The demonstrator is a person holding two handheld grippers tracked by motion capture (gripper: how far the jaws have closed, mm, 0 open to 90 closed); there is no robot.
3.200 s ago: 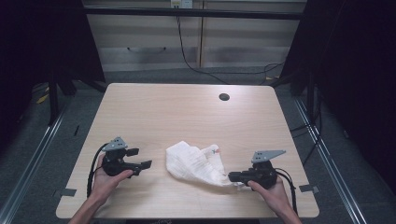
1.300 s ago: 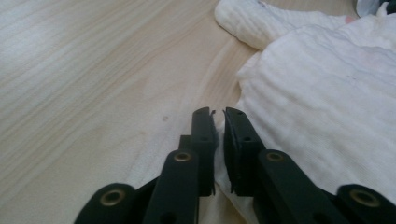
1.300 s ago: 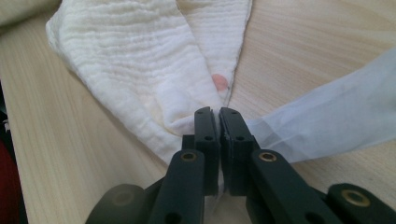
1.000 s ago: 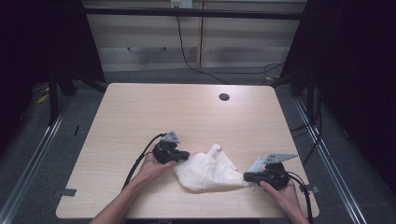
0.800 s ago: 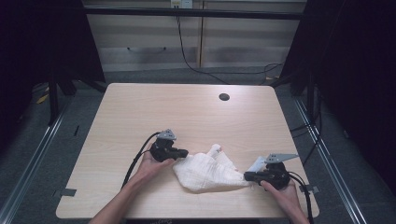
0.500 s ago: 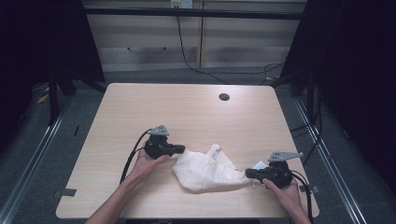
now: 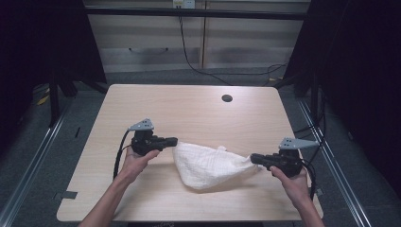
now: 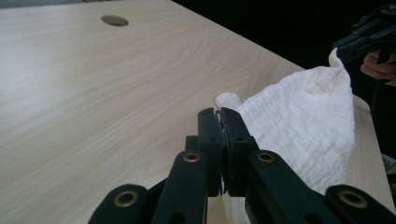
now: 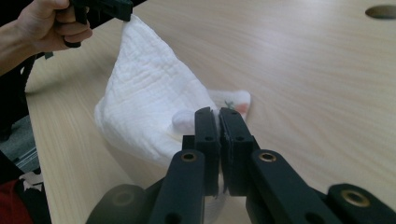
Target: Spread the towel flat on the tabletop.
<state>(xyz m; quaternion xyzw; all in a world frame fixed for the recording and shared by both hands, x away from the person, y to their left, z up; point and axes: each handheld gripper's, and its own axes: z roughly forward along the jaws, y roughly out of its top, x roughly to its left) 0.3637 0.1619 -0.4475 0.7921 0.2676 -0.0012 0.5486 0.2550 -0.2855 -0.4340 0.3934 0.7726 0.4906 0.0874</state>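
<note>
A white cloth [image 7: 208, 164] hangs stretched between two hand-held grippers above a pale wooden counter [image 7: 189, 109]; the left gripper [image 7: 171, 141], seen at the left of the high view, has its fingers [image 8: 209, 126] closed flat together on one corner of the cloth, a thin edge of fabric showing between them in the left gripper view; the right gripper [image 7: 255, 159], at the right of the high view, likewise has its fingers [image 9: 205, 126] pressed shut on the opposite corner; the cloth's upper edge runs taut from one gripper to the other, while its middle sags in a rounded belly toward the near edge of the counter; whether the lowest fold rests on the counter or hangs just clear of it cannot be told, though a shadow lies close beneath it; in the right gripper view a small folded end of the cloth, with a faint reddish and green mark, lies just beyond the fingers; a dark round hole [image 7: 227, 98] sits in the counter near its far edge, well apart from the cloth; each gripper carries a grey three-cornered plate on top.
</note>
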